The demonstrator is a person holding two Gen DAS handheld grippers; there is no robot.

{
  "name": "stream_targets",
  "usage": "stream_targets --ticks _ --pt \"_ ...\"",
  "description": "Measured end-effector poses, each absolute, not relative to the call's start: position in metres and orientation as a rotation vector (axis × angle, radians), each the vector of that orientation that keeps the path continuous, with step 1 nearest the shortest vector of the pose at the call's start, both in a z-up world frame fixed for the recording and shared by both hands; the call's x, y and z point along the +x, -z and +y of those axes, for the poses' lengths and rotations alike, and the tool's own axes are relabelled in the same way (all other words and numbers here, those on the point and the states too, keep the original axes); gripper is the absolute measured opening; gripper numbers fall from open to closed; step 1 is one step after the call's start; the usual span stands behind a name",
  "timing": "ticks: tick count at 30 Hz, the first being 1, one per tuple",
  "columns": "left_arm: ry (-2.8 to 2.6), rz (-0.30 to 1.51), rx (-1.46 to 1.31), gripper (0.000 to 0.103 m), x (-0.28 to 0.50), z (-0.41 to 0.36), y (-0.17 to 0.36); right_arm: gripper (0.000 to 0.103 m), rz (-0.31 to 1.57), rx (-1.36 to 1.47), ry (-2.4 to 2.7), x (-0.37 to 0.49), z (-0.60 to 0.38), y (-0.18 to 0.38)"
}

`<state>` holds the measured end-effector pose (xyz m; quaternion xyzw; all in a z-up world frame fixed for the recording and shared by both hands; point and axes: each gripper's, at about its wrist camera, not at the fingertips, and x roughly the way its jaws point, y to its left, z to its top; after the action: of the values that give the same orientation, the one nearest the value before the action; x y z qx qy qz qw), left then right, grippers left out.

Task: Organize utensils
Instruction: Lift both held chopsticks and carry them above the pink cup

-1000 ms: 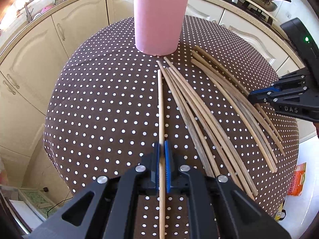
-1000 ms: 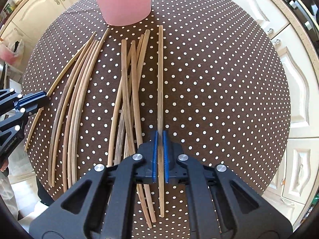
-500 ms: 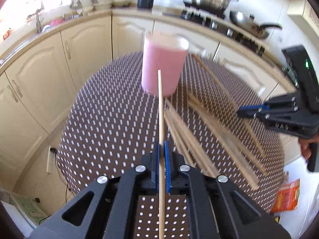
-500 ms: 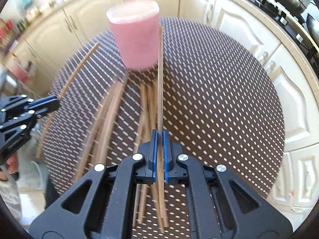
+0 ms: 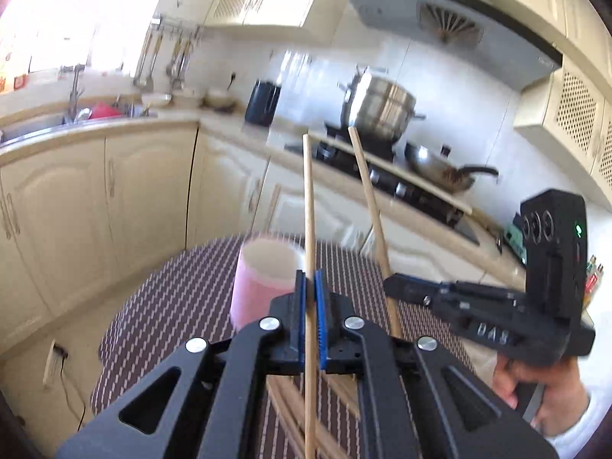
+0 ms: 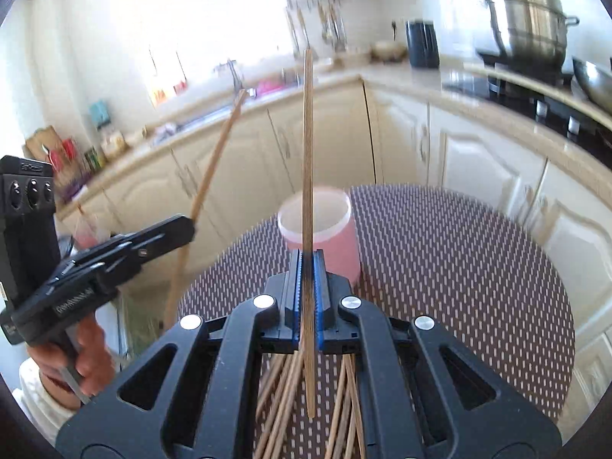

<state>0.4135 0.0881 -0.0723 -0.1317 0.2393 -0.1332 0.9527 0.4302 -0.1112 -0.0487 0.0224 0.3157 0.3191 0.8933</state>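
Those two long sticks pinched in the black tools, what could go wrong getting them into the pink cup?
1. Each tool, left and right, pinches its chopstick low down, leaving a long end free; it may pivot or slip.
2. The pink cup looks light and tall; a stick pushing its rim could tip it.
3. Both sticks rise close together and might clash above the cup.

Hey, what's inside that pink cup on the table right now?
The pink cup shows only a pale inner wall near the rim; no chopsticks stick out. Its bottom is hidden by the wall and by the right gripper's chopstick.
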Motion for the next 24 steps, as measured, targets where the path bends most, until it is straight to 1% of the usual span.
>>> stream_targets --ticks 3,14,18,24 --pt "0.252 0.397 -0.275 0.005 0.431 0.084 0.062 0.006 0.573 0.097 -0.664 0.442 -0.108 0.041" --pt "0.206 0.167 -0.318 0.005 0.499 0.084 0.056 0.006 0.308 0.213 -0.648 0.498 -0.094 0.03" --pt "0.179 0.137 -0.329 0.005 0.514 0.085 0.065 0.006 0.294 0.234 -0.643 0.519 -0.09 0.039" --pt "0.148 0.15 -0.306 0.005 0.53 0.084 0.085 0.006 0.313 0.222 -0.63 0.533 -0.091 0.063"
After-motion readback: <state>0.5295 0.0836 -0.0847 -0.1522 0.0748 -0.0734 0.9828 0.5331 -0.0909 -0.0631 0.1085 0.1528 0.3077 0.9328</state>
